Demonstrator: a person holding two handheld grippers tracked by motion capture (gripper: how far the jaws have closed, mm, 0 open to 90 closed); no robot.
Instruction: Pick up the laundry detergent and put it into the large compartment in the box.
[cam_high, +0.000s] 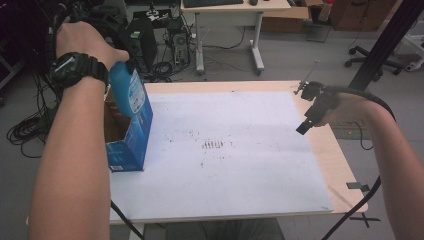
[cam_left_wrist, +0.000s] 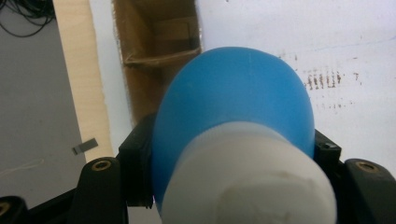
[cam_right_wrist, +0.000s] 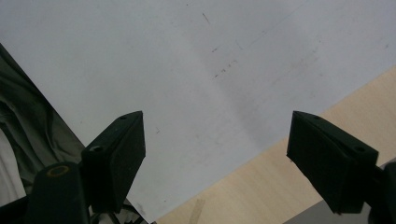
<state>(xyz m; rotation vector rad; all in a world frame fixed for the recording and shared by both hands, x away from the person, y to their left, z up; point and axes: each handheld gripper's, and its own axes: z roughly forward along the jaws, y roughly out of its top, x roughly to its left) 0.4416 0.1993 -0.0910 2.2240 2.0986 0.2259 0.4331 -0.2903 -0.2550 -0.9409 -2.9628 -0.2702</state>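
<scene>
Left tool (cam_left_wrist: 231, 186) clamped tight on blue bottle (cam_left_wrist: 233, 107), white cap (cam_left_wrist: 250, 179) nearest its camera, jaws pressing both sides. In high view bottle (cam_high: 127, 90) hangs over open cardboard-lined blue box (cam_high: 131, 135) at left edge of bench (cam_high: 320, 150). Right tool (cam_right_wrist: 215, 158) wide open, nothing between jaws, hovering over white sheet (cam_high: 225, 150) near right edge. Desk (cam_high: 235, 7) farther back.
</scene>
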